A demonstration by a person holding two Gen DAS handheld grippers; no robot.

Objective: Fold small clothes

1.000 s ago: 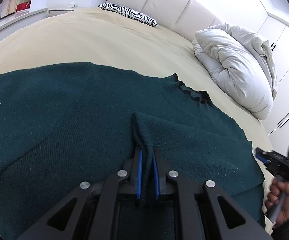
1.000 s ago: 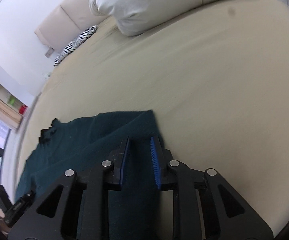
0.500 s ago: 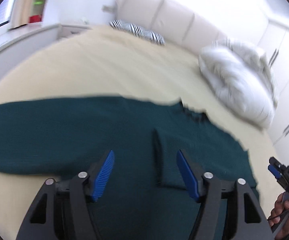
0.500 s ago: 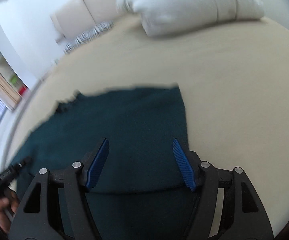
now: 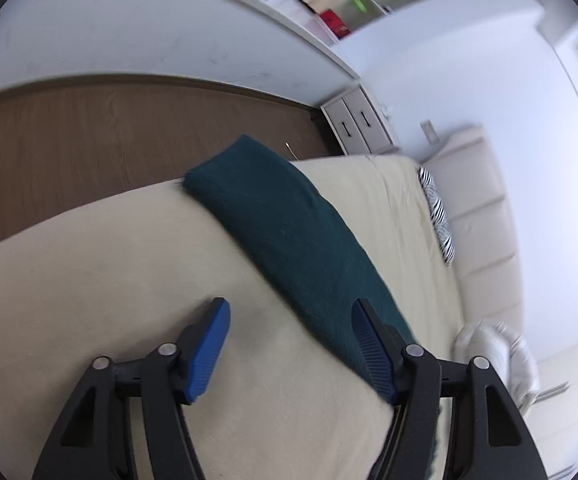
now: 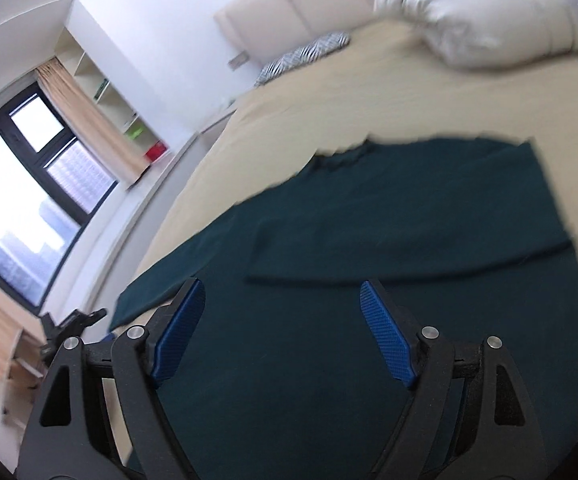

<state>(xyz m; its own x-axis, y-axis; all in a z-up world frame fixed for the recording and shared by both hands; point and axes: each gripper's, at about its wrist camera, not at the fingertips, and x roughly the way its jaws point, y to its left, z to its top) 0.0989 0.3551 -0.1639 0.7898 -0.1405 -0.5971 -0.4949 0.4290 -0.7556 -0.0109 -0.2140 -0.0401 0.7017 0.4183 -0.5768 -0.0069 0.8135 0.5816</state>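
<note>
A dark green knit sweater (image 6: 369, 280) lies flat on the beige bed sheet (image 6: 329, 92), with one sleeve folded across its body. My right gripper (image 6: 281, 320) hovers over the sweater's body. Its jaws are opening and nothing is pinched between its blue pads (image 6: 387, 340). The other sleeve (image 5: 289, 232) stretches out toward the bed's edge. My left gripper (image 5: 289, 332) stands open over the sheet beside that sleeve. Its right pad (image 5: 371, 352) is at the sleeve's edge, and whether they touch I cannot tell.
A wooden floor (image 5: 69, 140) lies past the bed's edge, with white drawers (image 5: 357, 124) by the wall. A zebra-print cushion (image 5: 437, 216) and a white duvet (image 6: 481, 12) sit near the padded headboard (image 6: 289, 0). A window (image 6: 21, 184) is at left.
Both grippers have let go of the sweater folds they pinched and have opened. The left one swung and rolled over to the outstretched sleeve. The right one drew back above the body.
</note>
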